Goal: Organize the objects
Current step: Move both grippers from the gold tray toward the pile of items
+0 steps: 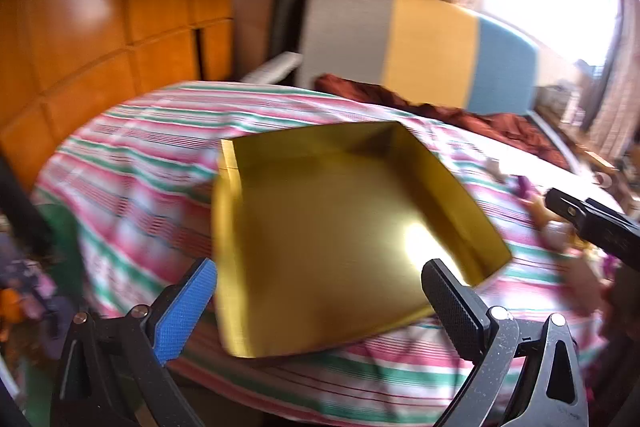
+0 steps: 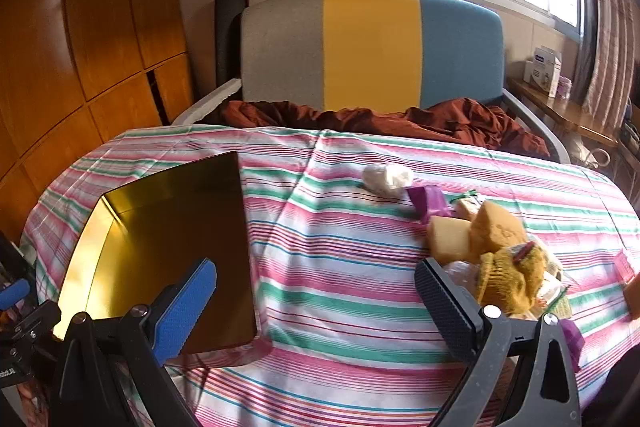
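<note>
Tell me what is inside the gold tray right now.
Nothing shows inside the gold tray: its shiny floor is bare in both views. The right gripper's blue finger covers part of the near floor in the right wrist view. The sponges lie outside, on the striped cloth.

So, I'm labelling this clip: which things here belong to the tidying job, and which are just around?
Job:
shiny gold square tray
yellow sponges
white crumpled wrapper
purple wrapper
yellow mesh bag

Just around:
striped tablecloth
grey-yellow-blue chair
rust-red cloth
</note>
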